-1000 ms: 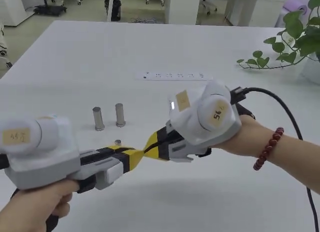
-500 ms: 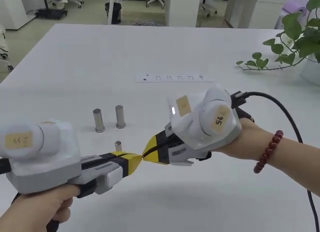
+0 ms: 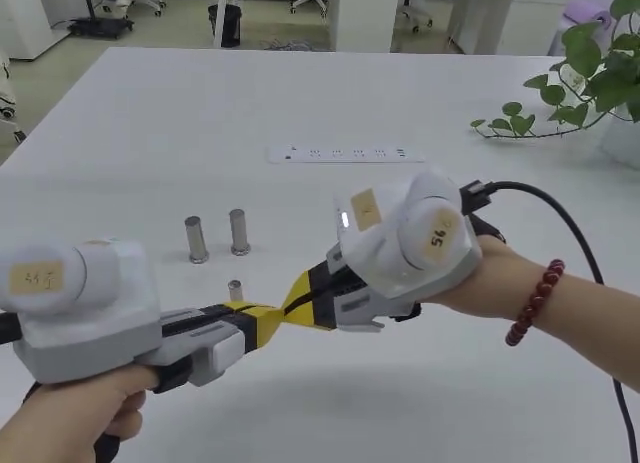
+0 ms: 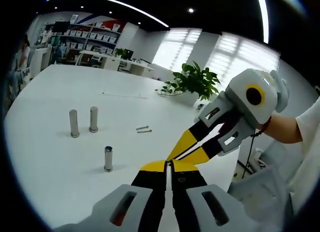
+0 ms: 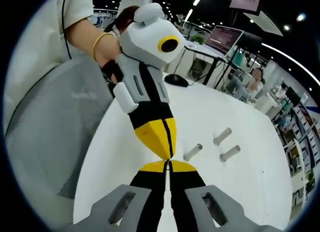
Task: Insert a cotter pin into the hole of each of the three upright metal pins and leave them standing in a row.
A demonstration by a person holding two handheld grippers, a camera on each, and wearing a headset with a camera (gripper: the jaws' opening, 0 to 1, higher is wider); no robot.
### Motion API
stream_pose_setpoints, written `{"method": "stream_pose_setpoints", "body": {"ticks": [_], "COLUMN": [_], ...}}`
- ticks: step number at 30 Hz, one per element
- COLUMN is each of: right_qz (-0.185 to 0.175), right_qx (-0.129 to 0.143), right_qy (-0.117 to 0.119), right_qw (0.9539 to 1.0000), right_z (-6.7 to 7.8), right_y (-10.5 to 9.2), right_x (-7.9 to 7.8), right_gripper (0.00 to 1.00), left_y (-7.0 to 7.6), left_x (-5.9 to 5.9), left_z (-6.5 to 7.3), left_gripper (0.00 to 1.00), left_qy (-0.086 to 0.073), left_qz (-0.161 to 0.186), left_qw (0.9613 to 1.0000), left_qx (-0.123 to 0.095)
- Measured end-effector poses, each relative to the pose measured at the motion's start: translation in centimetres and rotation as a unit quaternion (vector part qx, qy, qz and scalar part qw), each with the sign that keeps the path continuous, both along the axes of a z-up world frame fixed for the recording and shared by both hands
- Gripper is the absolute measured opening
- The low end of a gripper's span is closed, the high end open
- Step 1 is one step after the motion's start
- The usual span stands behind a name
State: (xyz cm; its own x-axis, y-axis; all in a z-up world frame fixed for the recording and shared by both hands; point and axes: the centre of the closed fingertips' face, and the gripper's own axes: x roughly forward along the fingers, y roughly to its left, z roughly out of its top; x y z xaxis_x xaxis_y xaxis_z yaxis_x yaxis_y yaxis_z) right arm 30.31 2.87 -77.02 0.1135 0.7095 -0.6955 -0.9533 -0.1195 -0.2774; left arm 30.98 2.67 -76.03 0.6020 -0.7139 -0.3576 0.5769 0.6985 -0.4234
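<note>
Three upright metal pins stand on the white table: two tall ones (image 3: 196, 239) (image 3: 239, 231) side by side and a shorter one (image 3: 235, 288) in front of them. My left gripper (image 3: 270, 314) comes in from the lower left, its jaws shut. My right gripper (image 3: 292, 307) comes from the right, also shut. Their yellow tips meet point to point just right of the short pin (image 4: 108, 158). I see nothing between either pair of jaws. Two small cotter pins (image 4: 142, 129) lie on the table beyond the tall pins (image 4: 74, 123).
A white power strip (image 3: 345, 154) lies further back on the table (image 3: 150, 123). A potted plant (image 3: 590, 73) stands at the far right. A black cable (image 3: 560, 203) trails from the right gripper. Chairs and desks stand beyond the far edge.
The left gripper has drawn back a little toward the lower left, so the two tips now meet point to point instead of overlapping. The pins have not moved.
</note>
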Motion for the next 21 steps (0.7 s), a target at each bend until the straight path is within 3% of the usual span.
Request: {"method": "stream_pose_setpoints", "body": {"ticks": [5, 8, 12, 16, 21], "right_qz": [-0.014, -0.028, -0.049, -0.076, -0.098], "right_qx": [0.016, 0.023, 0.049, 0.065, 0.092], "right_qy": [0.031, 0.04, 0.086, 0.135, 0.193], "right_qw": [0.9993, 0.9985, 0.9939, 0.9857, 0.972], "right_z": [0.0, -0.1, 0.0, 0.0, 0.4], "right_y": [0.0, -0.2, -0.5, -1.1, -1.5], "right_x": [0.1, 0.2, 0.0, -0.1, -0.3], "right_gripper": [0.05, 0.11, 0.11, 0.14, 0.18], "left_y": [0.1, 0.4, 0.7, 0.9, 0.9], "left_x": [0.0, 0.2, 0.3, 0.2, -0.2], "left_z": [0.0, -0.2, -0.2, -0.3, -0.6], "left_gripper": [0.0, 0.0, 0.0, 0.0, 0.0], "left_qy": [-0.001, -0.002, -0.01, -0.02, -0.034], "left_qz": [0.003, 0.008, 0.005, -0.003, -0.026], "left_qw": [1.0, 1.0, 0.9999, 0.9996, 0.9983], "left_qx": [-0.005, 0.001, 0.007, 0.017, 0.039]}}
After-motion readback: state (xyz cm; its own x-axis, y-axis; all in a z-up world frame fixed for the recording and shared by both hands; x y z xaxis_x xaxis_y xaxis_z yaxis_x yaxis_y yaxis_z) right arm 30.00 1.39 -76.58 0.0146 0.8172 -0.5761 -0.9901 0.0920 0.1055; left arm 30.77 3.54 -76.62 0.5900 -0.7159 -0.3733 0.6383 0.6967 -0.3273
